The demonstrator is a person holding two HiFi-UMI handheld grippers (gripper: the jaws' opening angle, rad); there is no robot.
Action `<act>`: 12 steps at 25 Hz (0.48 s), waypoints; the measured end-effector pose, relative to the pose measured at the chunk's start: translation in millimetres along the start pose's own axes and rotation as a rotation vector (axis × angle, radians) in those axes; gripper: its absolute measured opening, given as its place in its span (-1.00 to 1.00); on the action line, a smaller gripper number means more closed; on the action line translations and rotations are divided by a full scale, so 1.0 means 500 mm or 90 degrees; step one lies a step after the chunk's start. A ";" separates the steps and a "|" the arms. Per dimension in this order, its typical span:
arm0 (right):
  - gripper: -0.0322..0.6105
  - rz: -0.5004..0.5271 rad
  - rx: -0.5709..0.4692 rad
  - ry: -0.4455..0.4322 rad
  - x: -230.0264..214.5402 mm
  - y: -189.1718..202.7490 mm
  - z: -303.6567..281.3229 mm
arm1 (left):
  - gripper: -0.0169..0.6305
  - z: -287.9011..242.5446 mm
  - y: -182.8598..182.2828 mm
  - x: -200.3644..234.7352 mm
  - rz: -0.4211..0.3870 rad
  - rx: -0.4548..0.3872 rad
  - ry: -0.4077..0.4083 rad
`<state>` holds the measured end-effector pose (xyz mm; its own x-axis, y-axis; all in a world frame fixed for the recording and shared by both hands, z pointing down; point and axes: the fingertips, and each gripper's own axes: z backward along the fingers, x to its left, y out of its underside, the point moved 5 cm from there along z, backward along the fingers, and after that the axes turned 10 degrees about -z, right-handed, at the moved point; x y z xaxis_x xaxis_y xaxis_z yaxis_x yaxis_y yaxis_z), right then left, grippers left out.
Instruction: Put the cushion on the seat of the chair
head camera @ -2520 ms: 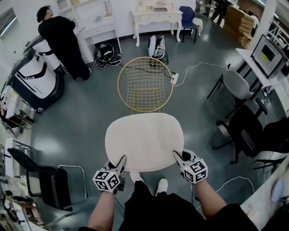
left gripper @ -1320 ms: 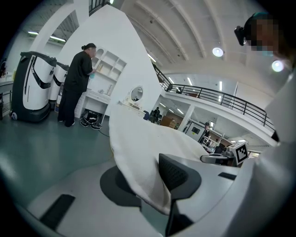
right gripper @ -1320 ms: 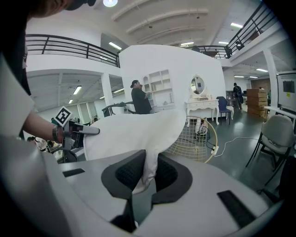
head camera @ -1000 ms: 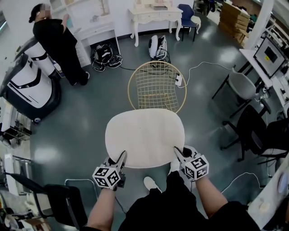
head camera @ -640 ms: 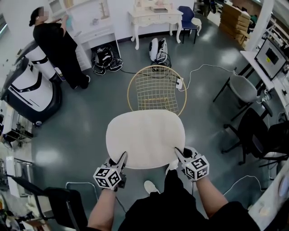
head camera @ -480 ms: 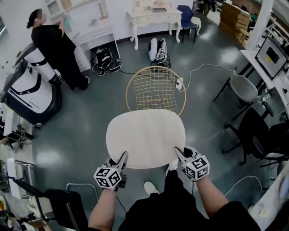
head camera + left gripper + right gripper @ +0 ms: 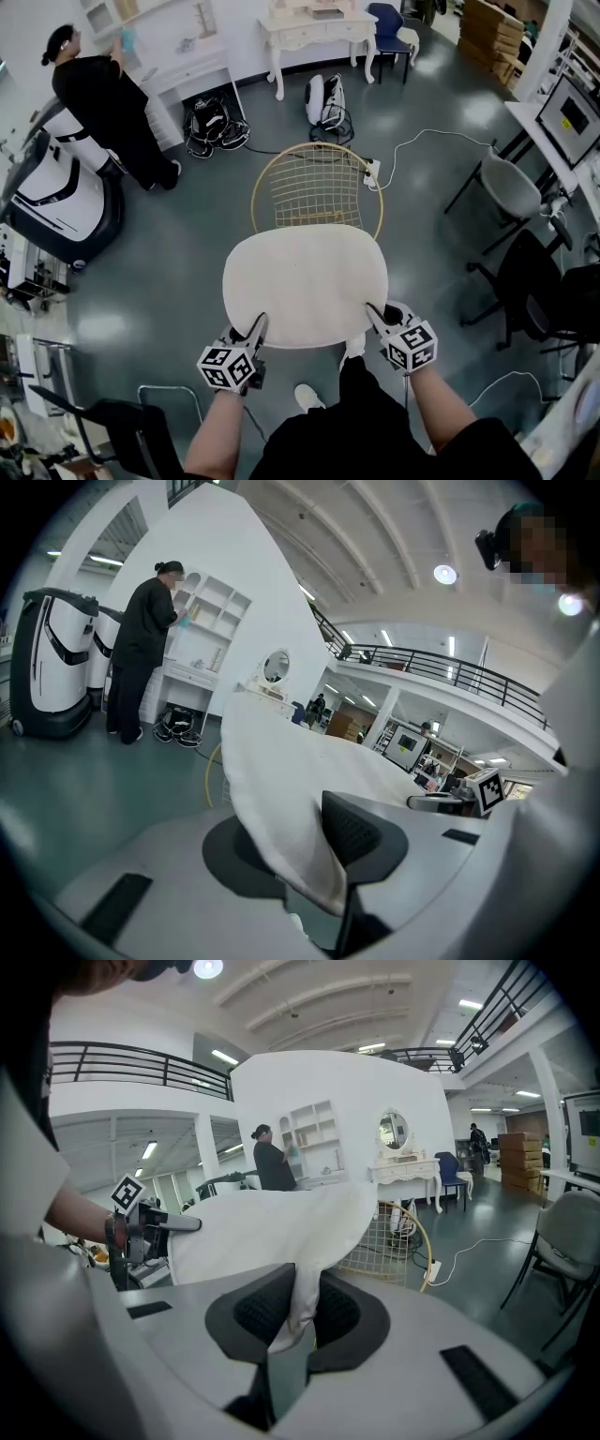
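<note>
Nearest me, the left gripper has its fingers clamped on the near-left edge of the cushion. The right gripper is clamped the same way on the near-right edge. In both gripper views a fold of white fabric is pinched between the dark pads, and on the right side it is squeezed quite thin.

I judge the cushion to be light and soft. It sags and creases where it is gripped, yet the broad oval holds out roughly flat ahead of me, so there is some body in the padding. The cover looks like plain cloth, not slippery. Two grips spread wide on the near rim seem right to me, since one hold alone would let it droop and swing.

The cushion hangs in the air between me and the chair. Seen from the head view, its far edge overlaps the near part of the gold wire frame.

That overlap hides the front of the seat and the chair's legs. I cannot tell whether the cushion is already above the seat or short of it. Its underside is out of sight, and in the left gripper view the fabric covers most of one pad.
</note>
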<state>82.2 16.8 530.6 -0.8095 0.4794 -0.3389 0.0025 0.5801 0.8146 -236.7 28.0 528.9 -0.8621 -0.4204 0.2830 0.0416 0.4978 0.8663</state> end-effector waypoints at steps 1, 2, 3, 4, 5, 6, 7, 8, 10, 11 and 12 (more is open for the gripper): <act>-0.73 0.000 0.001 -0.001 -0.015 -0.005 -0.008 | -0.55 -0.016 -0.003 0.001 0.001 0.001 -0.001; -0.73 -0.001 0.001 0.000 -0.028 -0.011 -0.015 | -0.55 -0.033 -0.006 0.003 0.001 0.003 -0.002; -0.73 -0.001 0.001 0.001 -0.041 -0.018 -0.022 | -0.54 -0.049 -0.010 0.005 0.001 0.004 -0.002; -0.73 -0.002 0.001 0.003 -0.054 -0.025 -0.028 | -0.54 -0.065 -0.013 0.007 0.002 0.007 -0.003; -0.73 -0.002 0.002 0.004 -0.067 -0.031 -0.035 | -0.54 -0.081 -0.016 0.008 0.003 0.009 -0.004; -0.73 -0.003 0.003 0.003 -0.080 -0.035 -0.041 | -0.54 -0.096 -0.017 0.009 0.003 0.012 -0.005; -0.73 -0.003 0.005 0.002 -0.095 -0.039 -0.048 | -0.54 -0.112 -0.019 0.009 0.004 0.016 -0.007; -0.73 -0.004 0.007 0.000 -0.109 -0.042 -0.055 | -0.54 -0.128 -0.020 0.008 0.005 0.019 -0.009; -0.73 -0.006 0.012 -0.002 -0.139 -0.051 -0.069 | -0.54 -0.158 -0.027 0.007 0.006 0.026 -0.013; -0.73 -0.007 0.015 -0.002 -0.152 -0.056 -0.076 | -0.54 -0.172 -0.032 0.007 0.007 0.029 -0.015; -0.73 -0.007 0.017 -0.003 -0.165 -0.061 -0.084 | -0.53 -0.185 -0.036 0.007 0.007 0.031 -0.017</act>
<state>124.2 -68.2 553.3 -0.8068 0.4762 -0.3496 0.0094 0.6020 0.7984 -193.7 -52.7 552.3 -0.8749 -0.3948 0.2804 0.0266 0.5391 0.8418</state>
